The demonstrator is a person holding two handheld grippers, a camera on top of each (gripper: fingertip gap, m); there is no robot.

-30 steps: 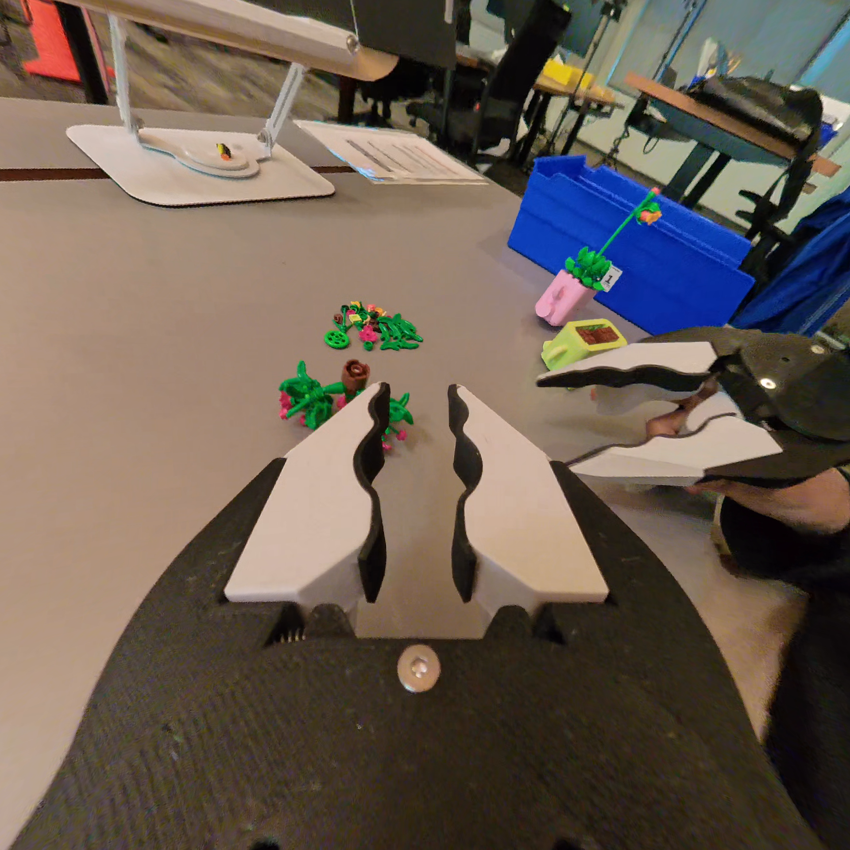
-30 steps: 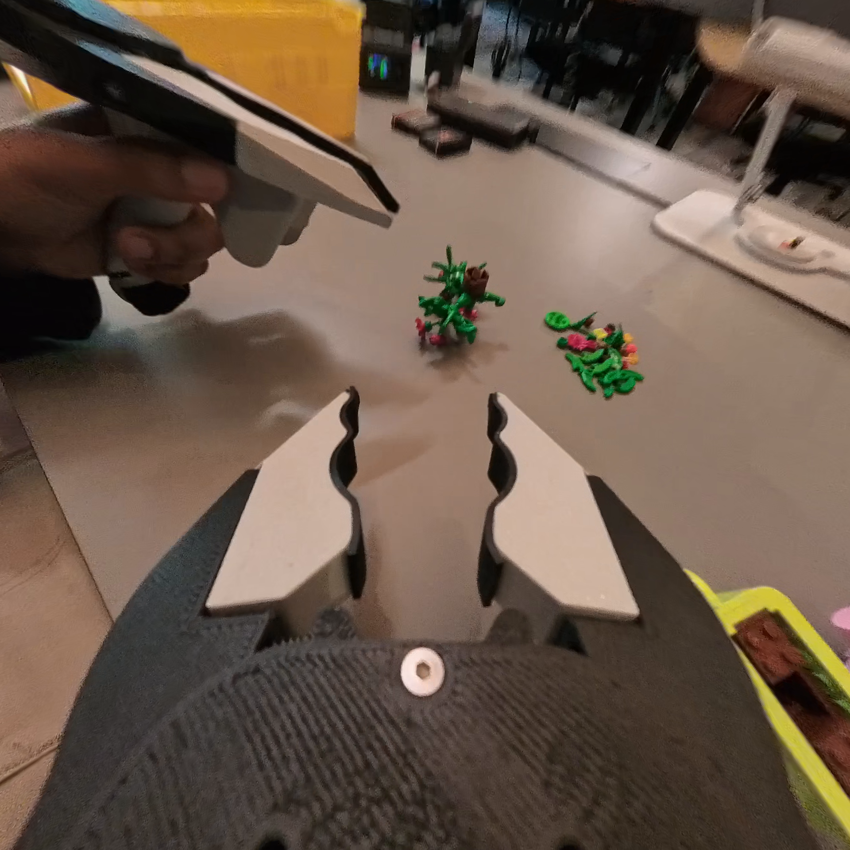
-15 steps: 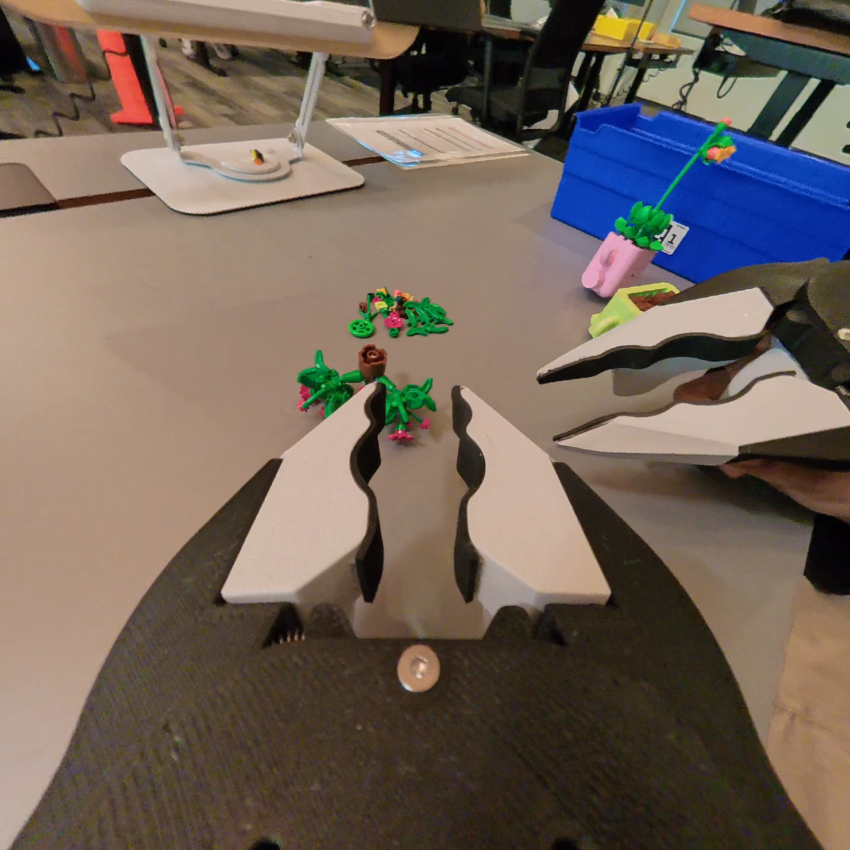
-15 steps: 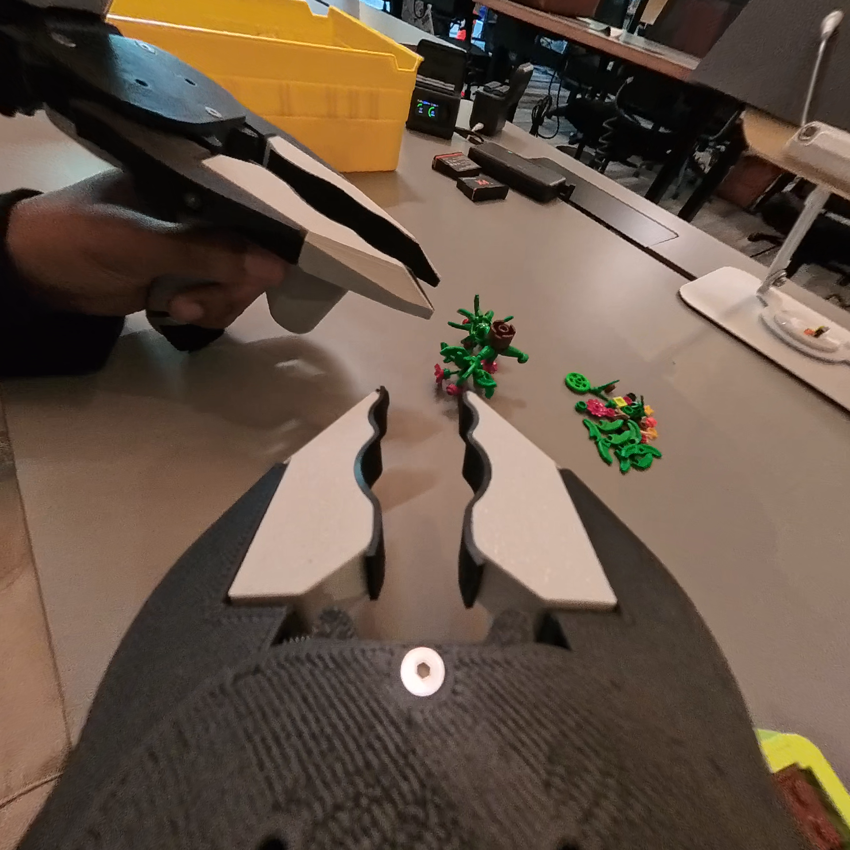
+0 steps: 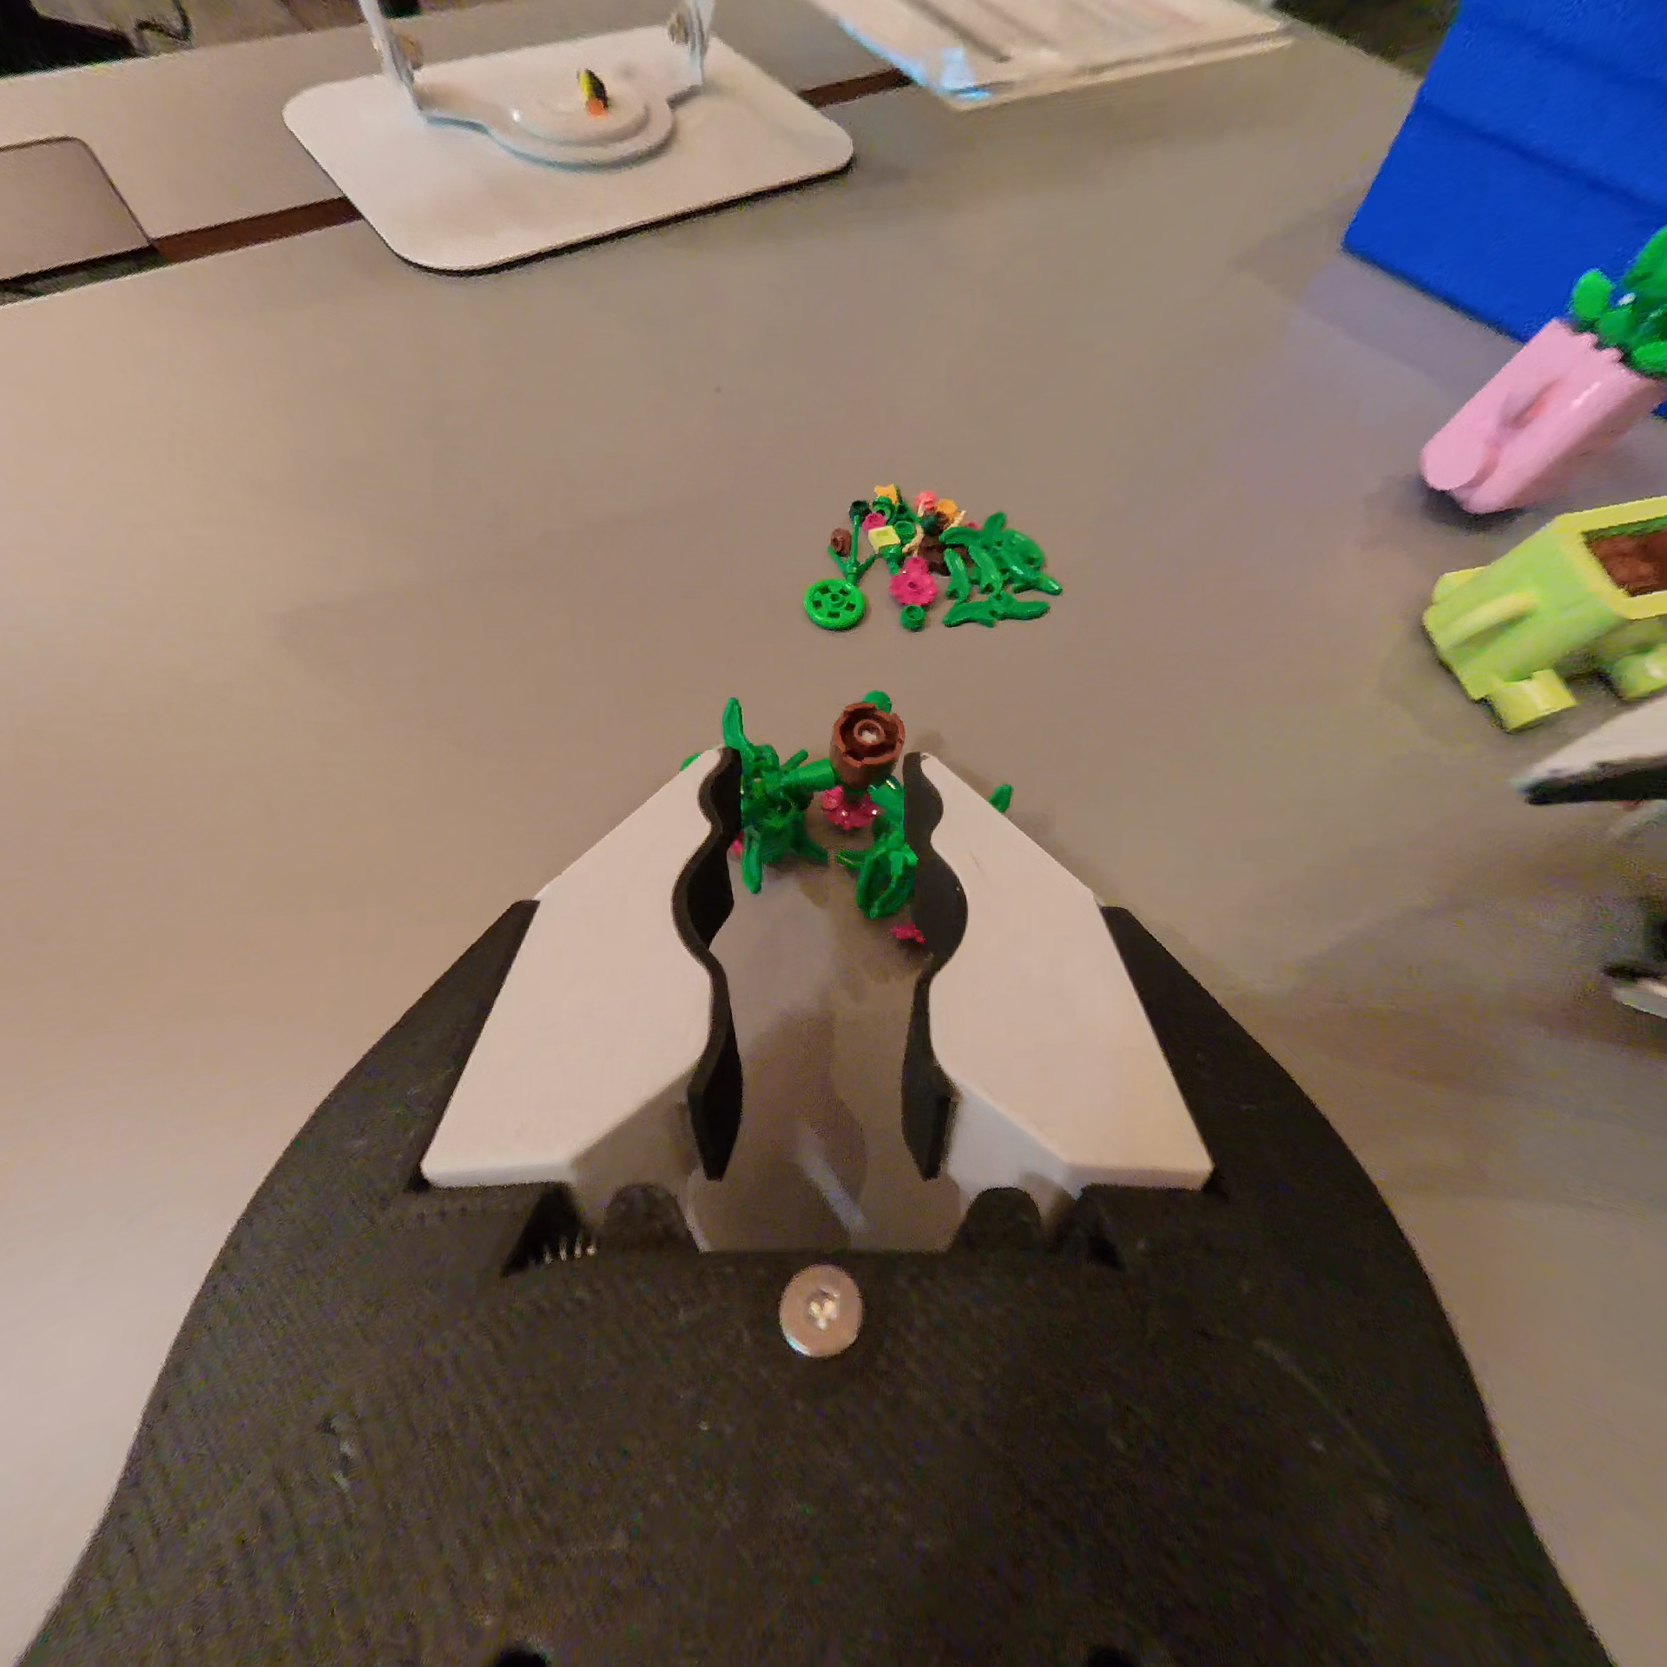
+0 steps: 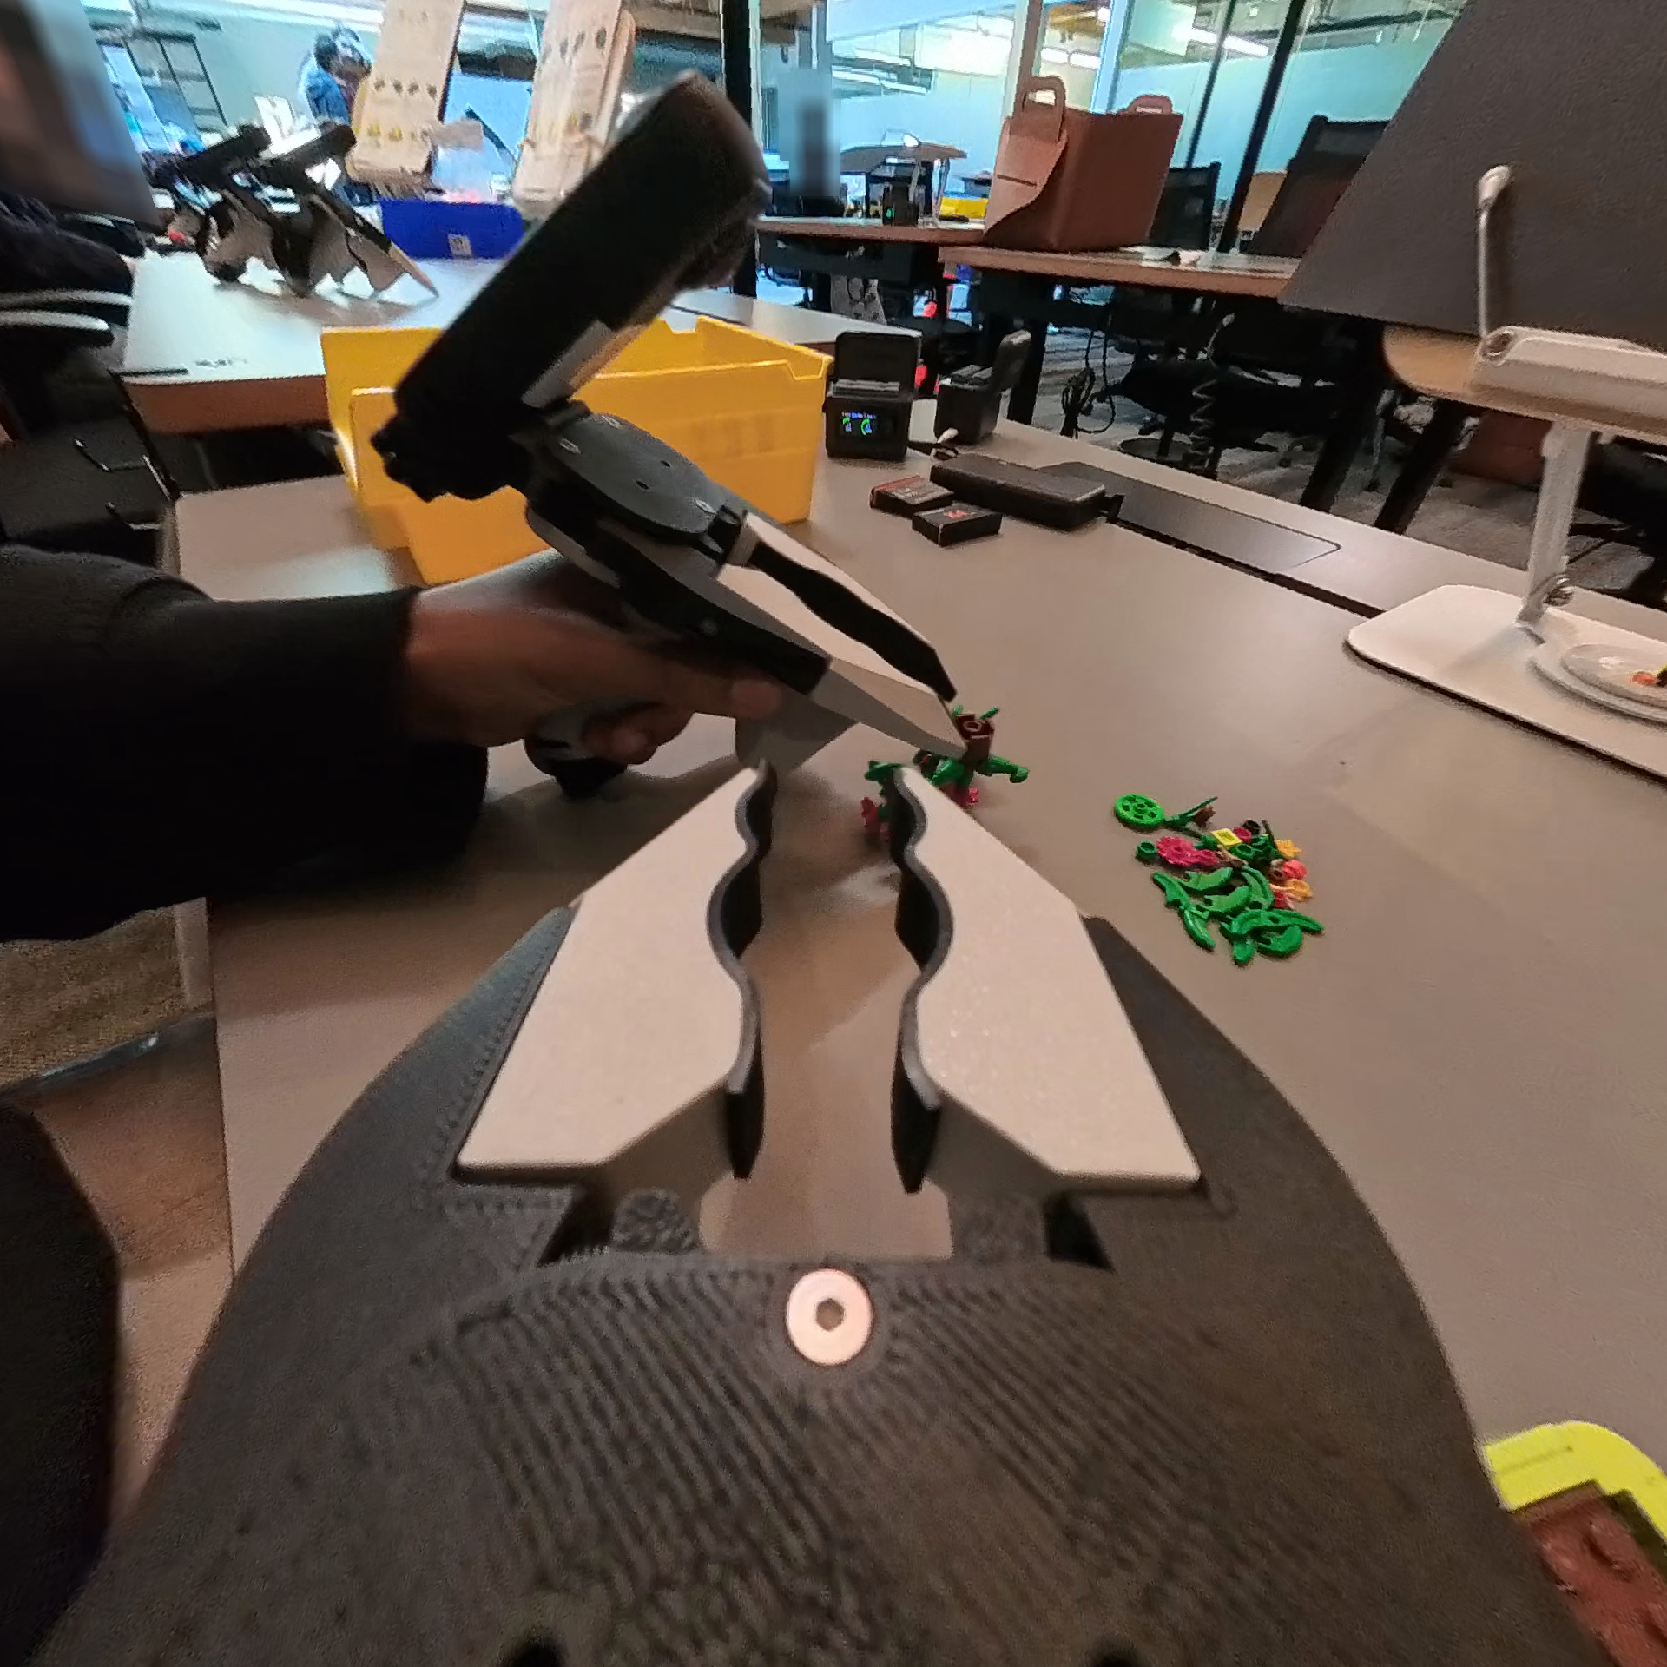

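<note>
Both claws low over grey table (image 5: 361,541), plant sprig between the left tips.
Left claw (image 5: 816,776) part open, jaws either side of sprig (image 5: 812,803), gripping nothing yet. Right claw (image 6: 830,794) part open, empty, sprig just ahead. Loose bits (image 5: 934,564) lie beyond. Risk: sprig is spindly; an off-centre close could flick it aside or snap leaves off.

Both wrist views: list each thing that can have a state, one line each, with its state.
Left hand-held gripper: open, fingers either side of the plant cluster, not closed on it.
Right hand-held gripper: open, empty, above the table.
Plant cluster: on the table, brown flower head upward.
Loose pieces pile: scattered, untouched.
Pink pot: upright, holds green leaves.
Lime-green pot: on the table, brown filling inside.
Yellow bin: contents not visible.
</note>
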